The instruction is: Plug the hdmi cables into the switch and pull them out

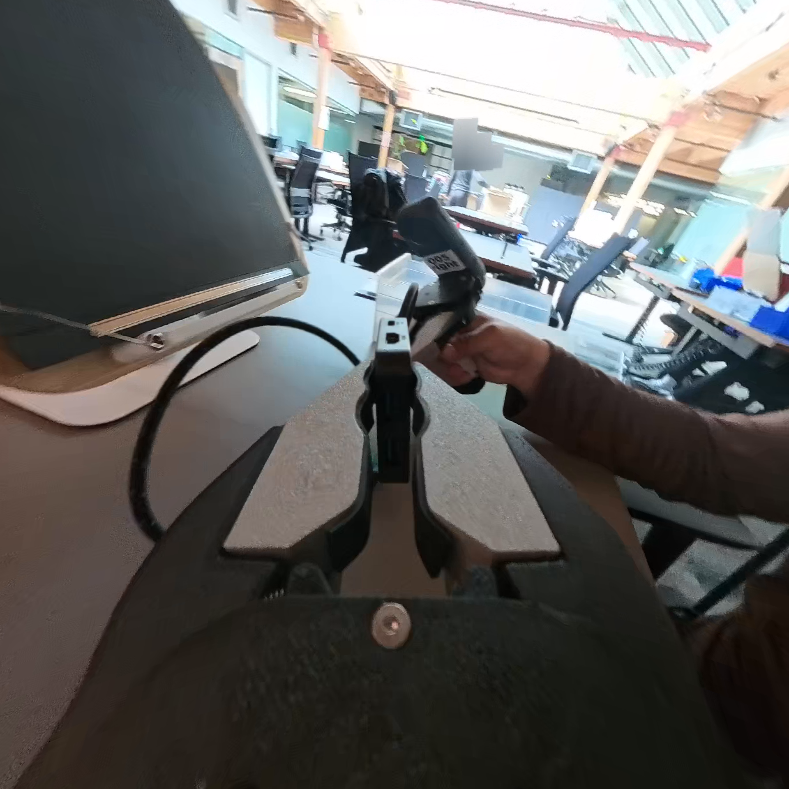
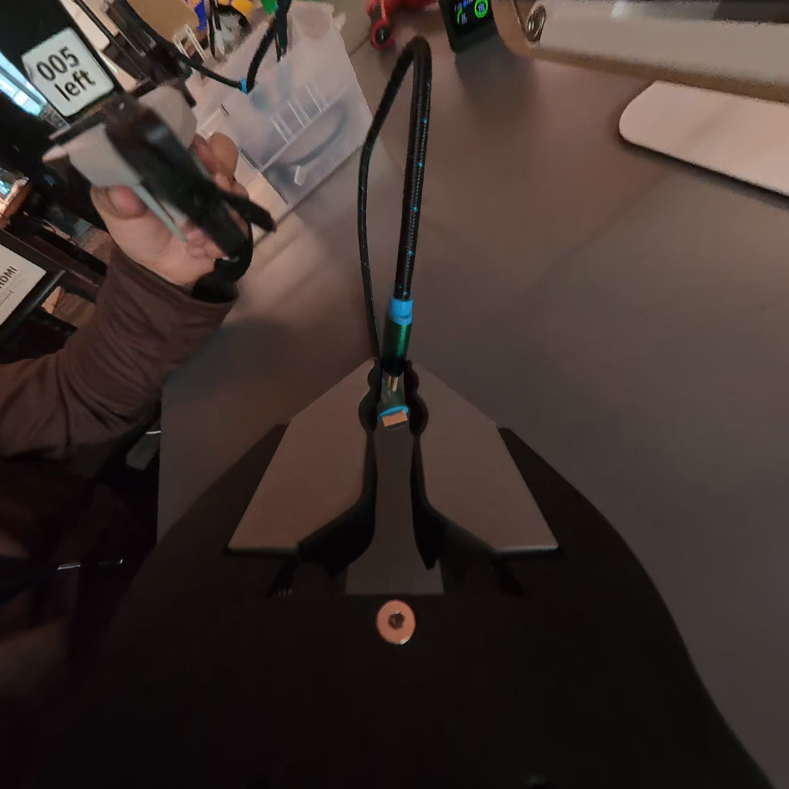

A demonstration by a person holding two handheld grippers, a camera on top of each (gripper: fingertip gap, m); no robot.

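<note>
My left gripper (image 1: 390,375) is shut on the black hdmi switch (image 1: 390,410) and holds it upright above the dark table, ports facing away. My right gripper (image 2: 393,367) is shut on the green hdmi plug (image 2: 395,397) with a blue ring, its metal tip pointing back at the camera. Its black braided cable (image 2: 412,170) loops up and away over the table. In the left wrist view the right gripper (image 1: 405,307) is just behind the switch, with the cable (image 1: 170,405) arcing to the left. In the right wrist view the left gripper (image 2: 170,200) is blurred at the upper left.
A monitor (image 1: 128,170) on a white base (image 1: 128,384) stands to the left, close by. A clear plastic bin (image 2: 299,128) with more cables sits at the table's far side, beside a small lit screen (image 2: 467,21). Office chairs and desks fill the background. The tips of one gripper are about 15 cm away from the tips of the other.
</note>
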